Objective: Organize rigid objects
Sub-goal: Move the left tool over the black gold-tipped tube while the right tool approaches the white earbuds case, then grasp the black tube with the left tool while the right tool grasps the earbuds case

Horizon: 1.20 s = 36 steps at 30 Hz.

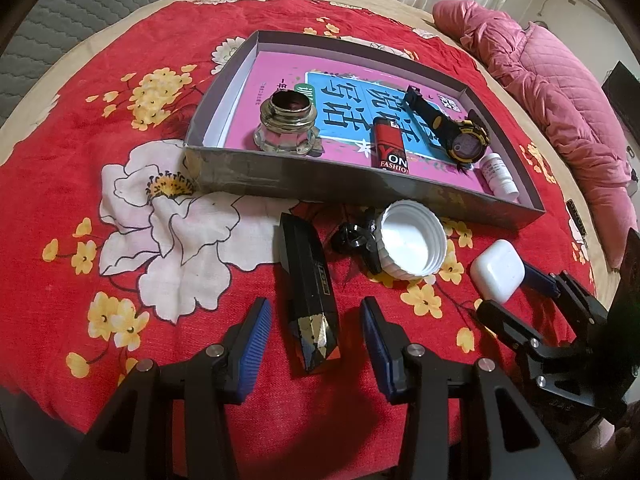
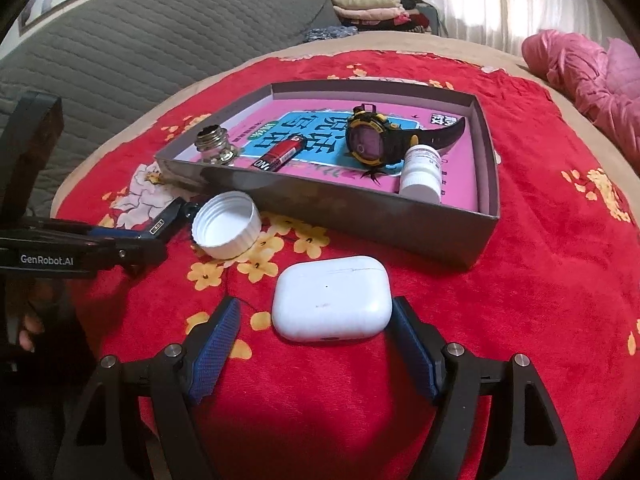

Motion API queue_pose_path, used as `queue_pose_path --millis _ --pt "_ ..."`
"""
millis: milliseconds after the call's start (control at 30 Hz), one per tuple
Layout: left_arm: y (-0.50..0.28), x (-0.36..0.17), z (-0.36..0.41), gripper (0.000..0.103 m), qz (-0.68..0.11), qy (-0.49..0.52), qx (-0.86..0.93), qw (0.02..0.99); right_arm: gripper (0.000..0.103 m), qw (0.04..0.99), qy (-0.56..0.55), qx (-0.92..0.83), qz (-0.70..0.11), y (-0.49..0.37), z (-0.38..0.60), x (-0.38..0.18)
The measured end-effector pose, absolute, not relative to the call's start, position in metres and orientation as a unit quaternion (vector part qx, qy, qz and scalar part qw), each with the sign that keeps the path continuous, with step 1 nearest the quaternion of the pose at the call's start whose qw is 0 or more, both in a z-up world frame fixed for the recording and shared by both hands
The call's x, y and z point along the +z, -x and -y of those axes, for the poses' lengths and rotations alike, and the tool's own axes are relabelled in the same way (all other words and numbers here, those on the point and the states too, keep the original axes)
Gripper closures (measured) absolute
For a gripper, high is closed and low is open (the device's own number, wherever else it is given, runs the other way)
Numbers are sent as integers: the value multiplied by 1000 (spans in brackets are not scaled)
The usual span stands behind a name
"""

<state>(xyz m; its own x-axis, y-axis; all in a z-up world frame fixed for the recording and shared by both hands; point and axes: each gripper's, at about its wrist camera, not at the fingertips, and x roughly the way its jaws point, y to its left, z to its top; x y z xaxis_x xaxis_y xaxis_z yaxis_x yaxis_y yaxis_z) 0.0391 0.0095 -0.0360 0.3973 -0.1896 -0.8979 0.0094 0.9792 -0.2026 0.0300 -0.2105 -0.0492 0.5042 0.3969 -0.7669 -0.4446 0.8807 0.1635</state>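
A shallow grey box [image 1: 280, 180] sits on a red floral bedspread [image 1: 80, 152] and serves as the reference for everything else. Inside it lies a pink and blue book [image 1: 280, 68] with a glass ink bottle [image 1: 286, 124] at its left end, a red lighter [image 1: 390, 144] near the middle by the front wall, a black and yellow digital watch [image 1: 460, 136] to the right of that, and a small white pill bottle [image 1: 498, 176] in the front right corner.

Outside the box, in front of its near wall, a white screw cap [image 1: 412, 240] lies open side up, touching a small black clip-like object [image 1: 354, 238] whose exact form is hard to tell. Further forward and to the left lies a black faceted case [image 1: 310, 292], between the parted fingers of the left gripper [image 1: 316, 344], which does not touch it.

In front of the box's right half rests a white earbud case [image 2: 332, 300]. The right gripper [image 2: 316, 340] straddles it with jaws spread wide, the right pad just beside the case and the left pad apart from it.
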Motion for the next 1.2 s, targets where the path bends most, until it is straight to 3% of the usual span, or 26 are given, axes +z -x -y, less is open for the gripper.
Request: queue_pose_path --millis 567,667,800,1200 --pt "-46 -44 -4 57 -538 76 -43 838 25 879 55 212 -424 -37 198 -65" --pt "-47 -46 -3 57 -533 72 -41 842 27 880 56 209 -422 -37 199 -65" --pt "-49 -50 -2 57 -527 67 -41 847 39 885 67 196 -417 -37 200 -63" --pt "-51 -56 6 57 -502 10 -56 863 40 884 74 200 -417 -38 199 -62"
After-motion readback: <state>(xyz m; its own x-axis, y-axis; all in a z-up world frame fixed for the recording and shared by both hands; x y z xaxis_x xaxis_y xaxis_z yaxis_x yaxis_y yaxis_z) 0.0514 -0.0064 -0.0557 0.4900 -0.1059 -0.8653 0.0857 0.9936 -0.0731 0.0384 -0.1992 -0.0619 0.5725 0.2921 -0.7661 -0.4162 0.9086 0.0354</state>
